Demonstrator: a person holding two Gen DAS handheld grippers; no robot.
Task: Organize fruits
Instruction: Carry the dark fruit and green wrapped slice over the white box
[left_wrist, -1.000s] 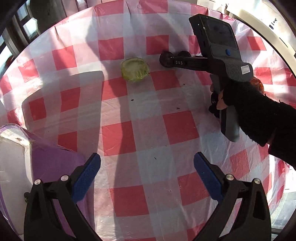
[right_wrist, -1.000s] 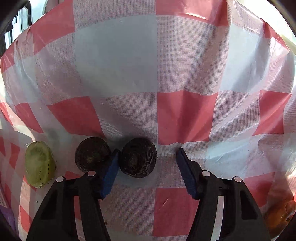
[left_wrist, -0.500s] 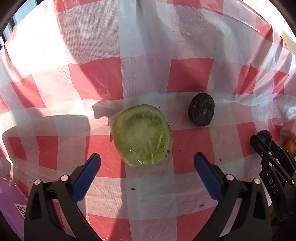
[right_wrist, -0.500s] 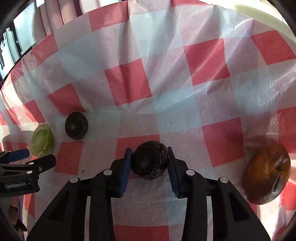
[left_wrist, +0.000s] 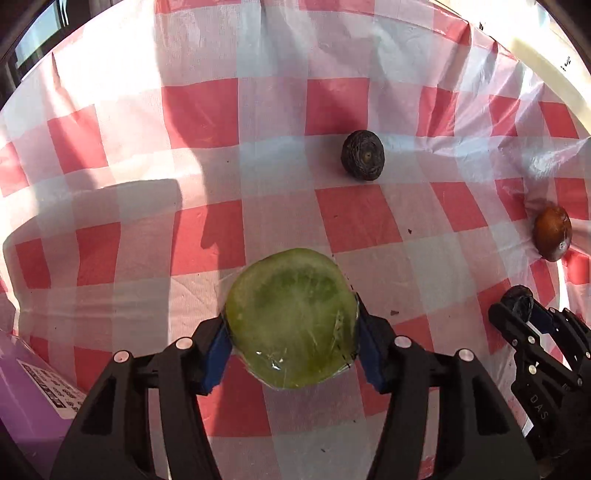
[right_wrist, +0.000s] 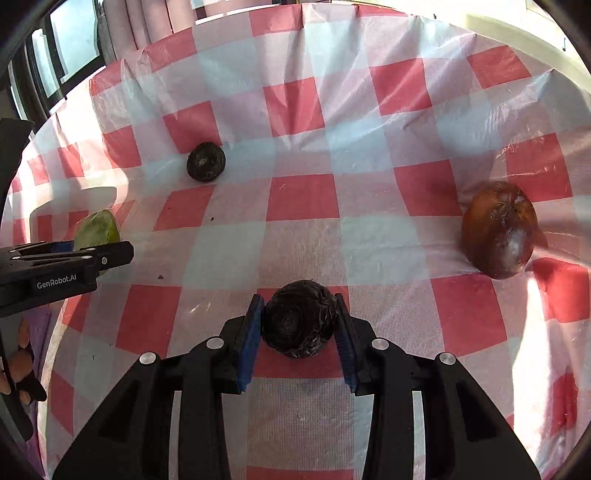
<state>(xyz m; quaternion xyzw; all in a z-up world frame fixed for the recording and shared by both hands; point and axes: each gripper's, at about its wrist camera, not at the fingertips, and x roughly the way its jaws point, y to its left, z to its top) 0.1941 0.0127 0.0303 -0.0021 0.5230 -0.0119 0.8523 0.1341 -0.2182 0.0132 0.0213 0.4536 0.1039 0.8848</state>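
Left wrist view: my left hand-held gripper (left_wrist: 291, 347) has just been closing and now pinches the wrapped green fruit half (left_wrist: 291, 317), cut face up, long axis toward the table's far edge. My right hand-held gripper (right_wrist: 297, 332) clamps a wrinkled dark fruit (right_wrist: 299, 319). Both are grasped; next I'd lift and carry them, probably to the purple container (left_wrist: 26, 391).

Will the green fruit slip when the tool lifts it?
Maybe. The green fruit looks wrapped in shiny film, so it may be slippery. Its flat cut face means it probably won't roll. The left tool grips its wide sides, which should help.
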